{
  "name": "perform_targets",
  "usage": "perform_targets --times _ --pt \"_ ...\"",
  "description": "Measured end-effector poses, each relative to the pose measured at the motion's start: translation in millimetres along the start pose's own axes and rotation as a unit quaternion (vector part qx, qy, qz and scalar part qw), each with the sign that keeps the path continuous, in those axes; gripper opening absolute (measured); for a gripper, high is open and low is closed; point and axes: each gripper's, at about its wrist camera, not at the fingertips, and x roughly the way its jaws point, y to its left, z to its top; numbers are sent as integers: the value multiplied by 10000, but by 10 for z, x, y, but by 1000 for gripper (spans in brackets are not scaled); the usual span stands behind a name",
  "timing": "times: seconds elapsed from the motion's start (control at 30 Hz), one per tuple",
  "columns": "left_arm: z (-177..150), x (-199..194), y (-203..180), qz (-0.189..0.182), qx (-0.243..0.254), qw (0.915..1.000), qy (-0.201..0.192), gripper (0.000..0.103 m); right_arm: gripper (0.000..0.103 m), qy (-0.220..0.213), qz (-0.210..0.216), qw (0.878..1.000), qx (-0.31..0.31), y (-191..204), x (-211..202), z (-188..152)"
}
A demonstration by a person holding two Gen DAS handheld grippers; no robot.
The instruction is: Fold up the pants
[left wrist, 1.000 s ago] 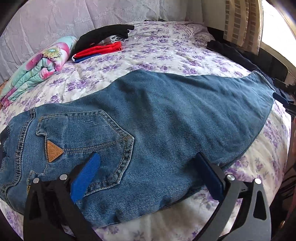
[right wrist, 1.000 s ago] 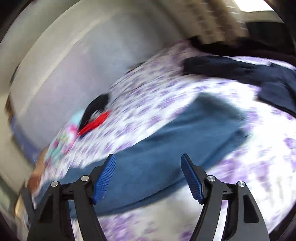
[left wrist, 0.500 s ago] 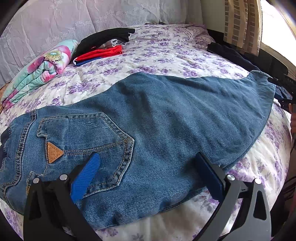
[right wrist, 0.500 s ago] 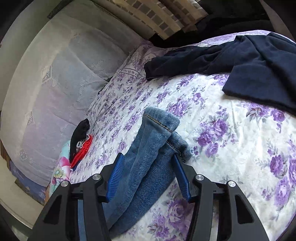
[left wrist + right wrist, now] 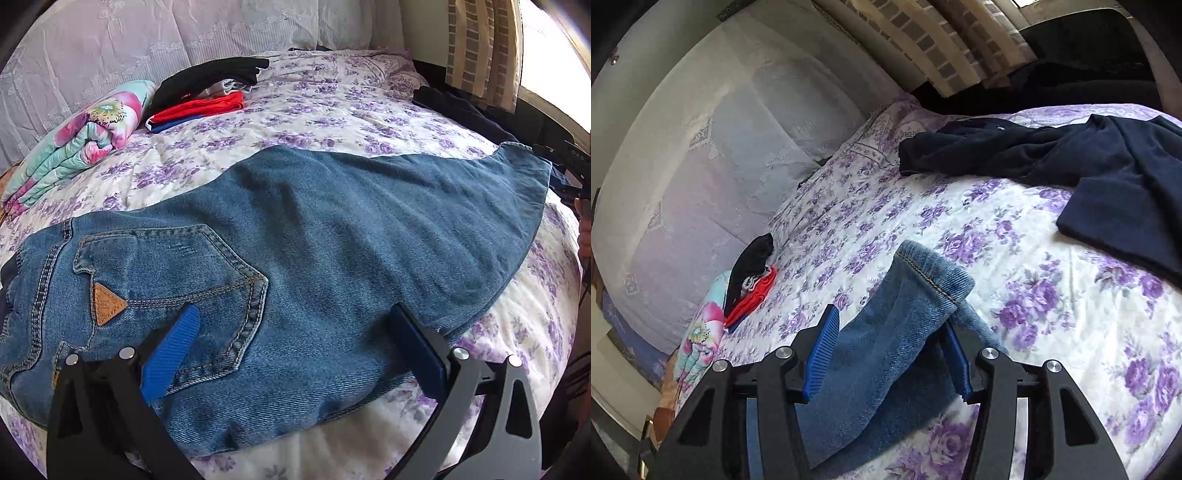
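Blue denim pants (image 5: 314,236) lie flat across the floral bedspread (image 5: 325,110), folded lengthwise, back pocket with a tan triangular patch (image 5: 105,304) at the left, hem at the far right. My left gripper (image 5: 295,339) is open, hovering over the seat area, its fingers apart above the cloth. In the right wrist view the hem end of the pants (image 5: 916,295) rises between my right gripper's (image 5: 890,350) blue pads. The jaws stand apart with the cloth between them, not squeezed.
Folded black and red clothes (image 5: 207,96) and a rolled floral blanket (image 5: 81,140) lie at the back left. A dark navy garment (image 5: 1089,166) lies crumpled at the right side of the bed. Curtains and a window are beyond.
My right gripper swung down to the hem end of the pants and its jaws narrowed around the leg cloth. The left gripper barely moved.
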Motion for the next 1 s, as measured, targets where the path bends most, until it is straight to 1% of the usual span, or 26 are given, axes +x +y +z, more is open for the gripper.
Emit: perform_targets --times 0.03,0.07,0.1,0.13,0.17,0.2,0.23,0.27,0.3,0.37,0.4,0.43,0.5,0.57,0.6,0.63,0.7,0.77,0.8,0.87,0.93,1.0 --pt "0 0 0 -1 0 10000 -1 99 54 211 -81 9997 6 -33 99 10" --pt "-1 0 0 0 0 10000 0 99 43 383 -145 9991 136 -93 185 8" --pt "-3 -2 0 -4 -2 10000 -3 99 24 403 -246 9988 154 -115 194 15" --pt "-3 -2 0 -7 -6 10000 -5 99 15 363 -273 9990 0 -96 149 39" --pt "-2 0 -1 -2 -3 10000 -3 99 8 274 -91 9995 -83 -87 77 55" --pt "-3 0 1 3 2 10000 -2 99 8 179 -20 9998 -85 -89 -6 57" --pt "-5 0 -1 -2 6 10000 -5 99 8 88 -41 9999 -109 -109 -57 36" --pt "-3 1 2 -5 4 10000 -4 99 8 134 -101 9998 -144 -148 -31 3" --pt "2 2 0 -22 11 10000 -10 99 7 294 -215 9993 -75 -237 57 -49" --pt "6 1 -8 -24 15 10000 -7 99 8 440 -74 9985 316 -391 113 -83" --pt "6 -1 -8 -28 9 10000 -9 99 17 482 -129 9985 240 -346 78 -49" --pt "5 0 -4 -29 7 10000 -15 99 22 453 -269 9985 162 -291 29 -25" --pt "11 -2 -6 -56 -11 10000 -31 99 46 212 -602 9980 41 -179 -146 -9" --pt "22 -1 -20 -56 -10 10000 -34 99 49 -190 -888 9956 -230 -18 -362 -17" --pt "12 -10 -5 -53 -10 10000 -35 99 50 -377 -948 9939 -422 95 -448 -33" --pt "9 -10 -7 -44 -7 10000 -33 99 51 -476 -938 9924 -644 225 -490 -53" --pt "7 -13 -14 -41 -12 10000 -33 99 56 -450 -863 9880 -1198 519 -445 -91" --pt "8 -13 -16 -38 -11 10000 -36 99 56 -206 -741 9770 -1991 875 -261 -198" --pt "8 -12 -10 -38 -10 10000 -35 99 56 -11 -584 9702 -2352 1043 -141 -277" --pt "8 -12 -9 -41 -11 10000 -39 99 56 492 -143 9562 -2881 1324 108 -453" --pt "-3 -16 -2 -38 -18 10000 -51 99 56 946 233 9381 -3324 1574 326 -631" --pt "-3 -17 -2 -44 -20 10000 -55 99 55 1415 570 9155 -3722 1779 517 -834"
